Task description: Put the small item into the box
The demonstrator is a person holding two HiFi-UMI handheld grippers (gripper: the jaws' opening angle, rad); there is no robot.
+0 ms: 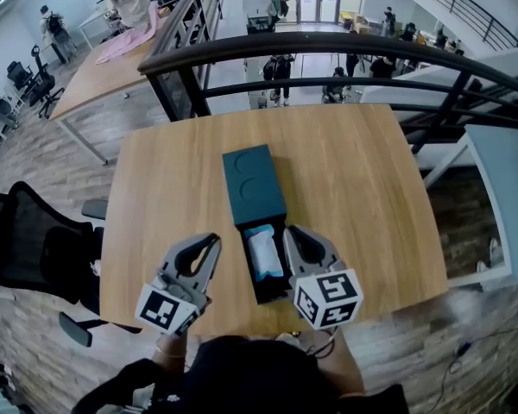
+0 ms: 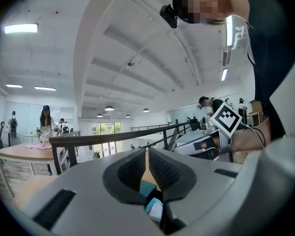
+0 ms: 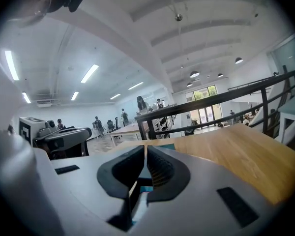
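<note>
One small item point(image 1: 263, 250), white and pale blue, lies inside the one open box point(image 1: 270, 291), so the task looks done. One teal lid point(image 1: 253, 184) sits at the box's far end, touching it, likely parked there to keep the opening free. Two grippers flank the box's near end. The left gripper point(image 1: 209, 244) and right gripper point(image 1: 293, 234) each have fingers pressed together on nothing, probably because nothing needs holding

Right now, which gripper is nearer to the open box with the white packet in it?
Right. The right gripper is close beside the box's right edge, level with the packet. The left gripper is off its left side, across bare table.
</note>
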